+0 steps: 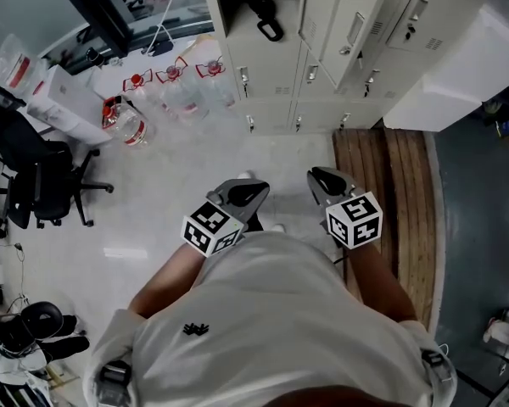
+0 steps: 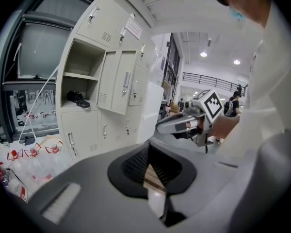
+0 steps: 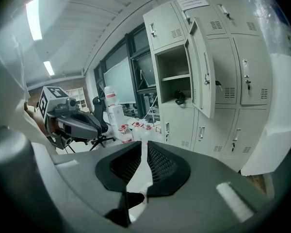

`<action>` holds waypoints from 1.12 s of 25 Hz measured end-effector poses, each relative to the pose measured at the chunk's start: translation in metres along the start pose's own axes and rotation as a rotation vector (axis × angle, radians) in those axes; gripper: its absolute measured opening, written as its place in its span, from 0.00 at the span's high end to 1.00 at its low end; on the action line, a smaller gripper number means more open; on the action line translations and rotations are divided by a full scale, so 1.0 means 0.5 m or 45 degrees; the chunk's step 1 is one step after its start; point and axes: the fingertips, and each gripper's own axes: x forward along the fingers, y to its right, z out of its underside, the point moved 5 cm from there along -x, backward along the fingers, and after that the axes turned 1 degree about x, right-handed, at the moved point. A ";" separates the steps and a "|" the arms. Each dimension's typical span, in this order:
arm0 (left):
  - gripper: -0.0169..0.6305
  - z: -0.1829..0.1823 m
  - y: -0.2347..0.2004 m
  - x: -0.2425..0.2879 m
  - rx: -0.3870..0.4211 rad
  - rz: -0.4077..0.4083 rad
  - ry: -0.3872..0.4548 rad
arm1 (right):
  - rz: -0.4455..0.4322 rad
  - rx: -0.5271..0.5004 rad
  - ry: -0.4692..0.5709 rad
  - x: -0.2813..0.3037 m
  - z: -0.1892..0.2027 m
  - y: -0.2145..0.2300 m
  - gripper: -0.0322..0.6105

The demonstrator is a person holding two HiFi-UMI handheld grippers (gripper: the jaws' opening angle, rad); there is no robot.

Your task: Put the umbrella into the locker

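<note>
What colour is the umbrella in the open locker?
Black. The umbrella shows best in the head view, lying inside the locker.

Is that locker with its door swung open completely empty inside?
No, a dark object lies on the floor of the open locker, below its shelf.

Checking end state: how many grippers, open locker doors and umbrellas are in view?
Grippers: 2 (left gripper, right gripper)
Open locker door: 1
Umbrella: 1, inside the open locker
Total: 4
</note>
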 end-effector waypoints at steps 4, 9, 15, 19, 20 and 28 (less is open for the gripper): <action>0.89 0.007 0.003 -0.007 -0.009 -0.012 -0.012 | -0.007 0.001 -0.002 -0.001 0.005 -0.007 0.94; 0.89 0.016 0.005 -0.014 -0.025 -0.021 -0.023 | -0.018 0.016 -0.011 0.003 0.022 -0.015 0.95; 0.89 0.024 0.006 -0.010 -0.037 -0.017 -0.037 | -0.016 0.039 -0.026 0.000 0.039 -0.011 0.95; 0.89 0.018 0.007 -0.008 -0.031 -0.018 -0.024 | -0.023 0.047 -0.036 -0.002 0.049 -0.013 0.95; 0.89 0.016 0.007 -0.009 -0.030 -0.019 -0.019 | -0.024 0.049 -0.036 -0.003 0.050 -0.013 0.95; 0.89 0.018 0.003 -0.019 -0.028 -0.034 -0.019 | -0.027 0.007 -0.007 -0.006 0.033 -0.025 0.95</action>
